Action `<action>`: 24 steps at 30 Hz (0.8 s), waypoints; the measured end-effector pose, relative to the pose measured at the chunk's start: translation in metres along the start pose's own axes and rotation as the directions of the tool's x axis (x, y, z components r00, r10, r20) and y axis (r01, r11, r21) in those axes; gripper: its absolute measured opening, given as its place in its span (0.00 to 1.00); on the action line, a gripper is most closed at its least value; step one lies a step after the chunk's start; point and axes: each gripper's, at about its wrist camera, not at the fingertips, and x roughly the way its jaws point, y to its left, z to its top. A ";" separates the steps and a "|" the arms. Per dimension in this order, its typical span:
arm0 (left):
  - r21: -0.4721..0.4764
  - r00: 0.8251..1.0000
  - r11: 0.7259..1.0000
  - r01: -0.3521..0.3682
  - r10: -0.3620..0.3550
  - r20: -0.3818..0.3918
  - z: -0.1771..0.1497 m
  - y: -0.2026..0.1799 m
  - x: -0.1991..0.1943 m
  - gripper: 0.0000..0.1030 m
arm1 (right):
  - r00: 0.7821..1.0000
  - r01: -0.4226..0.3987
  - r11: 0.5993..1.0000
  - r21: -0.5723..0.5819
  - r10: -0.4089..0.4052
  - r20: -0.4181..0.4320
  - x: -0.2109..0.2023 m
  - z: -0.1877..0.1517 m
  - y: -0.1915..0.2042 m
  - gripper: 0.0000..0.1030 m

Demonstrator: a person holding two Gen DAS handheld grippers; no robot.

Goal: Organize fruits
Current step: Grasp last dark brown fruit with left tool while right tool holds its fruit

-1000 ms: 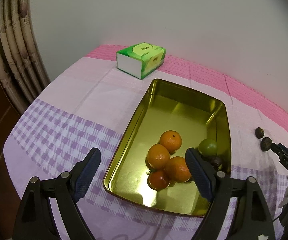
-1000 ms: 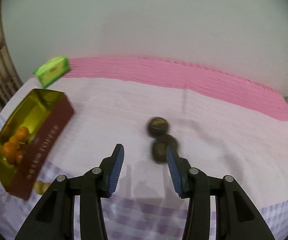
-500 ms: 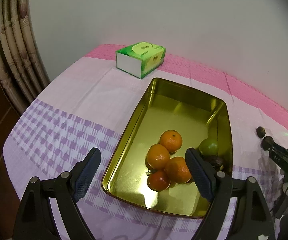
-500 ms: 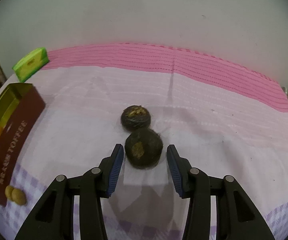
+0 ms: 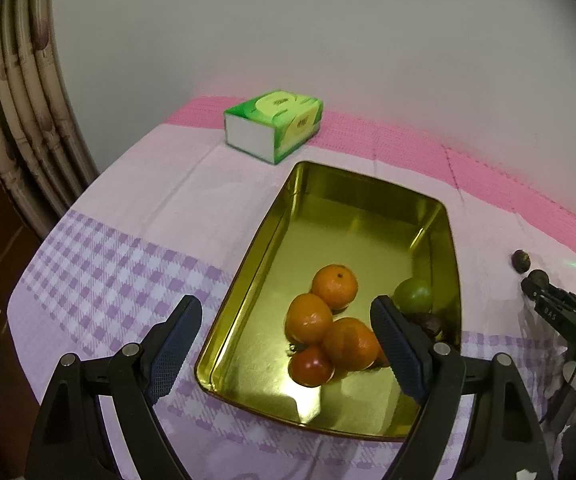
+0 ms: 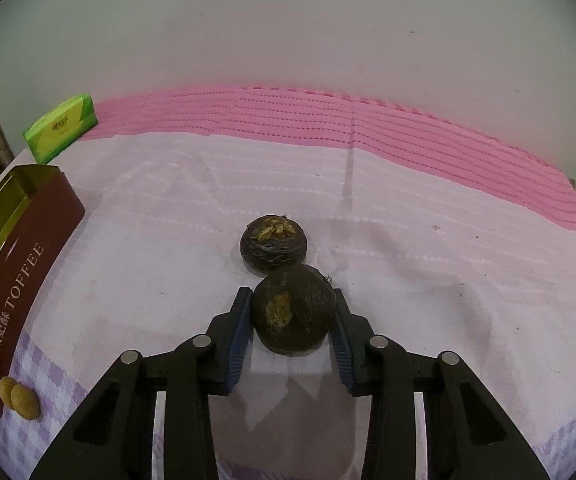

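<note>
My right gripper [image 6: 292,316] is shut on a dark brown round fruit [image 6: 293,314] that rests on the tablecloth. A second dark fruit [image 6: 274,243] lies just behind it, touching it. The gold tin [image 5: 439,216] holds three oranges [image 5: 334,286], a red fruit [image 5: 311,366], a green fruit [image 5: 413,295] and a dark fruit [image 5: 427,322]. My left gripper [image 5: 284,344] is open and empty, above the tin's near end. In the left wrist view the right gripper [image 5: 543,300] is at the far right by the two dark fruits [image 5: 521,259].
A green tissue box [image 5: 274,130] stands behind the tin near the wall. The tin's maroon side [image 6: 20,292] reads TOFFEE. Two small yellow-brown fruits [image 6: 19,398] lie by the tin's near corner. The table edge drops off at the left.
My right gripper moved forward around the nearer dark fruit and closed on it. The left gripper has barely moved.
</note>
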 end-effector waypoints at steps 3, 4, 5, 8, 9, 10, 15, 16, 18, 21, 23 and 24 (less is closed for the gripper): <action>0.017 1.000 1.000 0.015 -0.015 0.013 0.002 -0.008 -0.002 0.81 | 1.000 -0.009 1.000 0.011 0.009 0.006 -0.004 -0.002 -0.006 0.37; 0.020 1.000 1.000 0.017 -0.017 0.014 0.002 -0.011 -0.002 0.81 | 1.000 -0.005 1.000 0.011 0.005 0.010 -0.006 -0.003 -0.009 0.37; 0.024 1.000 0.999 0.026 -0.026 0.010 0.003 -0.016 -0.002 0.81 | 1.000 -0.003 1.000 0.011 0.003 0.015 -0.008 -0.003 -0.013 0.37; 0.049 0.998 0.997 0.063 -0.063 0.000 0.006 -0.037 -0.001 0.81 | 0.999 0.010 1.000 0.020 -0.010 0.035 -0.016 -0.003 -0.027 0.37; 0.067 0.997 0.995 0.079 -0.079 0.000 0.008 -0.047 -0.001 0.81 | 0.999 0.016 1.000 0.022 -0.017 0.041 -0.018 -0.003 -0.034 0.37; 0.086 0.996 0.992 0.094 -0.095 0.002 0.010 -0.057 -0.001 0.81 | 0.999 0.025 0.999 0.025 -0.026 0.046 -0.020 -0.003 -0.039 0.37; 0.200 0.987 0.967 0.158 -0.161 -0.001 0.019 -0.119 0.002 0.81 | 0.996 0.075 0.996 0.046 -0.077 0.036 -0.023 -0.009 -0.071 0.37; 0.216 0.985 0.961 0.171 -0.174 -0.005 0.021 -0.130 0.003 0.81 | 0.996 0.081 0.995 0.054 -0.082 0.032 -0.023 -0.010 -0.078 0.37; 0.243 0.978 0.948 0.208 -0.209 -0.021 0.024 -0.154 0.008 0.81 | 0.995 0.095 0.993 0.069 -0.098 0.029 -0.024 -0.013 -0.089 0.37; 0.262 0.967 0.931 0.254 -0.251 -0.048 0.026 -0.184 0.019 0.81 | 0.993 0.114 0.989 0.099 -0.116 0.015 -0.023 -0.020 -0.105 0.37; 0.279 0.965 0.924 0.261 -0.255 -0.060 0.024 -0.200 0.027 0.81 | 0.993 0.117 0.988 0.105 -0.119 0.010 -0.022 -0.023 -0.110 0.37; 0.289 0.963 0.919 0.268 -0.258 -0.073 0.022 -0.209 0.032 0.81 | 0.993 0.119 0.987 0.107 -0.120 0.008 -0.021 -0.025 -0.112 0.37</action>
